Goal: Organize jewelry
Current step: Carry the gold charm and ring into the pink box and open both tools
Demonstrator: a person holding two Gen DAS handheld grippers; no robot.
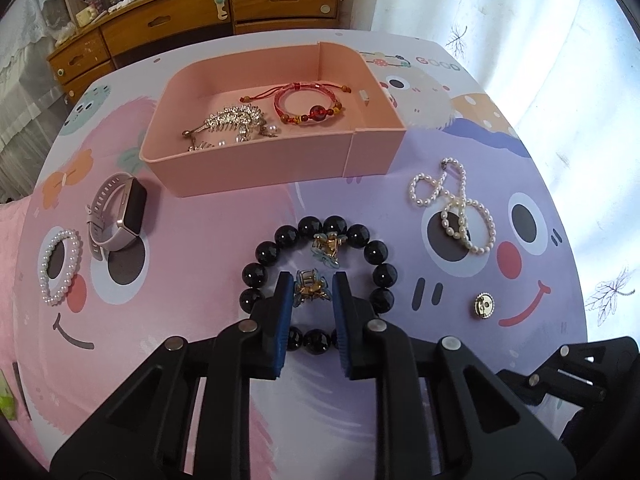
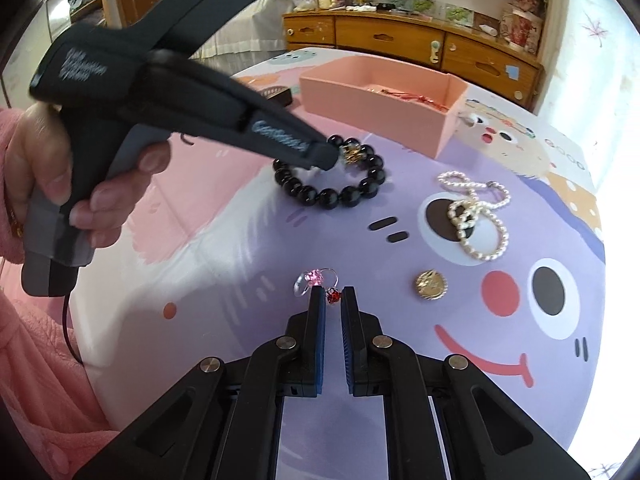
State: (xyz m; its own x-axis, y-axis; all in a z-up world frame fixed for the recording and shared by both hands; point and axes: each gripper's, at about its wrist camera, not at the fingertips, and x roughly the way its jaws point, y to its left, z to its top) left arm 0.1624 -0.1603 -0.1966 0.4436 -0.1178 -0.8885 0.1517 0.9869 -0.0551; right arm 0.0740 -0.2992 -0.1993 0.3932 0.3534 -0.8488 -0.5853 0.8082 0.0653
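— On the left camera, what did you have?

— Inside the black bead bracelet [image 1: 316,284] on the table [image 1: 200,216], my left gripper [image 1: 312,290] had its pads nearly together on a small gold and blue clip [image 1: 310,289]. A second clip like it [image 1: 327,249] lay just beyond, still inside the ring. Further off stood the pink box [image 1: 248,160], holding a red bracelet [image 1: 310,105] and a silver piece [image 1: 234,122]. A watch [image 1: 118,216] and a small pearl loop [image 1: 60,266] lay to the left, a pearl necklace [image 1: 454,208] and a gold button [image 1: 484,305] to the right.

— And on the right camera?

— My right gripper [image 2: 333,295] was almost shut, with a red-stoned ring [image 2: 333,296] between its tips; I couldn't tell if the pads truly pinched it. A pink-stoned ring [image 2: 310,280] lay touching it on the left. The gold button [image 2: 429,285] sat to the right, the necklace [image 2: 476,216] beyond it. My hand [image 2: 60,176] held the left gripper [image 2: 334,156] down on the beads [image 2: 332,184], near the box [image 2: 380,104].
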